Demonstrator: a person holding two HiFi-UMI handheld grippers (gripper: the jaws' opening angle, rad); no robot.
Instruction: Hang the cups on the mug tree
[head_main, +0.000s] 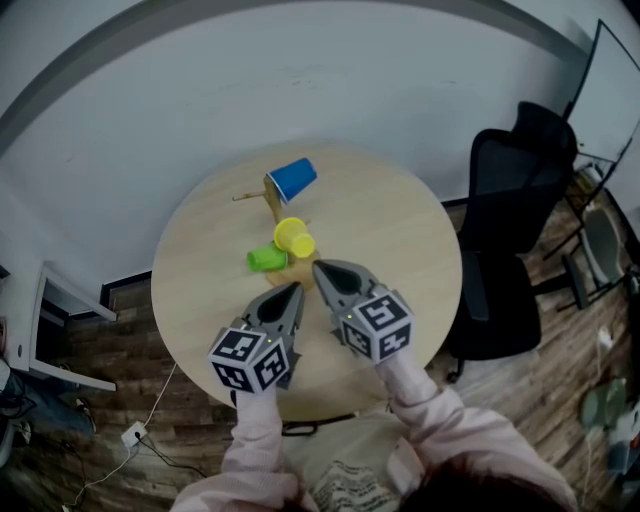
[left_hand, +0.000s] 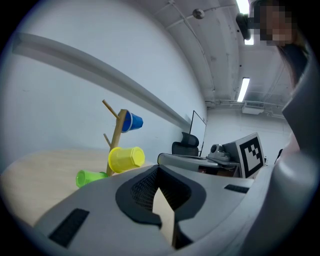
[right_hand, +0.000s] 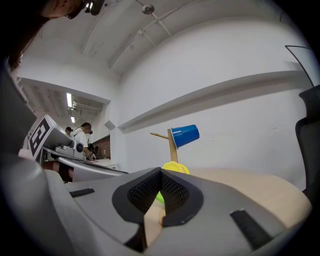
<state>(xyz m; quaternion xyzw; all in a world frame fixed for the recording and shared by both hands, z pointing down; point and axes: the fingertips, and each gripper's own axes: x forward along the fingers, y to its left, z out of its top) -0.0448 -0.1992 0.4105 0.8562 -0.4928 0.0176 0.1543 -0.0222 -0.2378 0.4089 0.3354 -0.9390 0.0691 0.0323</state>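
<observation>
Jaws closed and empty on both left gripper (head_main: 297, 288) and right gripper (head_main: 318, 267), near the mug tree (head_main: 270, 206). 2 cups look hung: blue cup (head_main: 292, 180) up top, yellow cup (head_main: 294, 238) lower. Green cup (head_main: 265, 259) sits by the base, hung or lying unclear. Likely nearly done.

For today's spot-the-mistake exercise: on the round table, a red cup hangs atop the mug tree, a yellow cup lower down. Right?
No. The top cup on the mug tree is blue, not red, as the left gripper view shows. The yellow cup does hang lower down.
</observation>
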